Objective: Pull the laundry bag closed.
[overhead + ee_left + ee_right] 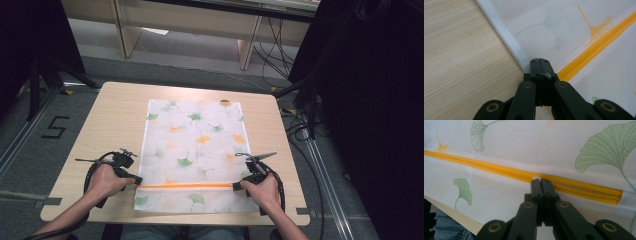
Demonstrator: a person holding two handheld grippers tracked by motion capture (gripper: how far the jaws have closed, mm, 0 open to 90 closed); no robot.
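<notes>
A white mesh bag [192, 145] printed with green and orange leaves lies flat on the wooden table [115, 115]. An orange zipper [187, 185] runs across it near the front edge. My left gripper [136, 180] sits at the zipper's left end, jaws shut on the bag's white hem [509, 42]; its tips [539, 60] meet just beside the zipper [596, 45]. My right gripper [235, 186] is near the zipper's right end. Its jaws [540, 181] are shut on a small white tab on the zipper [486, 165].
The table's front edge [454, 216] runs close below the bag, with the person's legs [446, 227] beneath it. Bare wood [461, 62] lies left of the bag. Cables [300, 130] and dark stands crowd the floor to the right; wooden furniture legs [247, 47] stand behind.
</notes>
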